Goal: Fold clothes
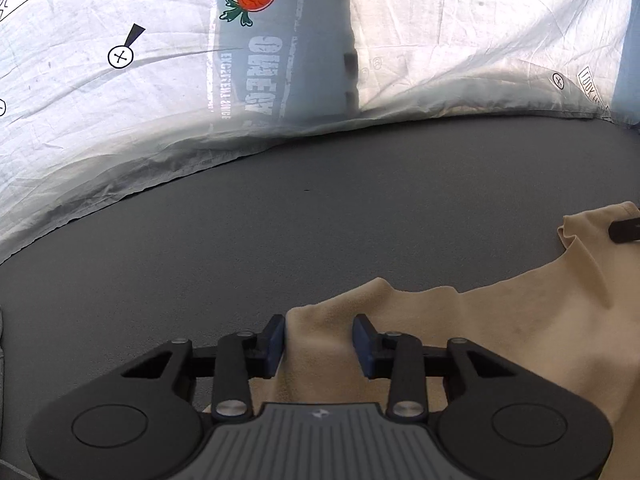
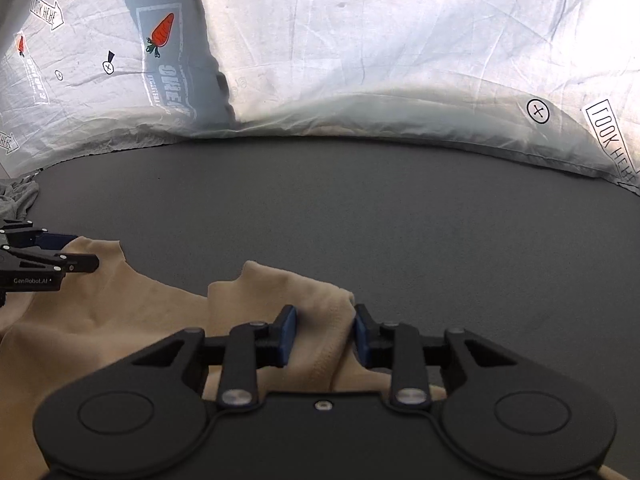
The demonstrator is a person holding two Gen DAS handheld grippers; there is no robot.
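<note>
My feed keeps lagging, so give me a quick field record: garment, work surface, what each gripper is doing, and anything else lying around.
garment: beige garment, rumpled, lying on the surface between both grippers
surface: dark grey tabletop
left gripper: open, fingers straddling a raised fold at the cloth's edge
right gripper: open, fingers either side of a bunched fold with a stitched hem
backdrop: white printed sheet with carrot and "LOOK HERE" marks, draped along the far edge
other: grey cloth at far left of the right wrist view
</note>
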